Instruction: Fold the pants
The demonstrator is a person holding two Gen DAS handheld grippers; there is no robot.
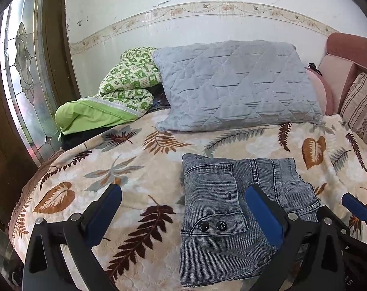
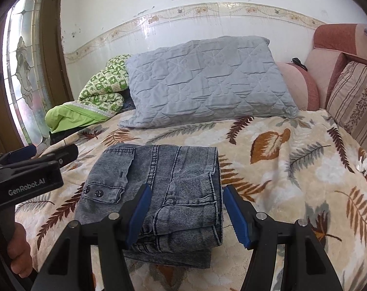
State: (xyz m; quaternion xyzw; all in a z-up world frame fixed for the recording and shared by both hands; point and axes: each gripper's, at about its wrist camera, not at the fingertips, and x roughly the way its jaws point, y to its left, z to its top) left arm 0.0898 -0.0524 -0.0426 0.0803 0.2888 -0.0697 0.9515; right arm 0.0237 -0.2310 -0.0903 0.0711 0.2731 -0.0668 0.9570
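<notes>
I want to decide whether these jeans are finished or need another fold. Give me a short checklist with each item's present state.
1. Jeans folded into a compact stack: ok.
2. Stack lies wholly on the leaf blanket: ok.
3. Left gripper open, pads off the denim: ok.
4. Right gripper open around the stack's near right corner, not pinching: ok.
5. Layer edges aligned: not ok, lower layer sticks out at the near edge.
6. Underside smooth: cannot tell.

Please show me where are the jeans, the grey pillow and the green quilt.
jeans (image 2: pixel 183 169): right wrist view, top layer.
grey pillow (image 2: pixel 202 82): right wrist view, middle.
green quilt (image 1: pixel 127 80): left wrist view, patterned side.
</notes>
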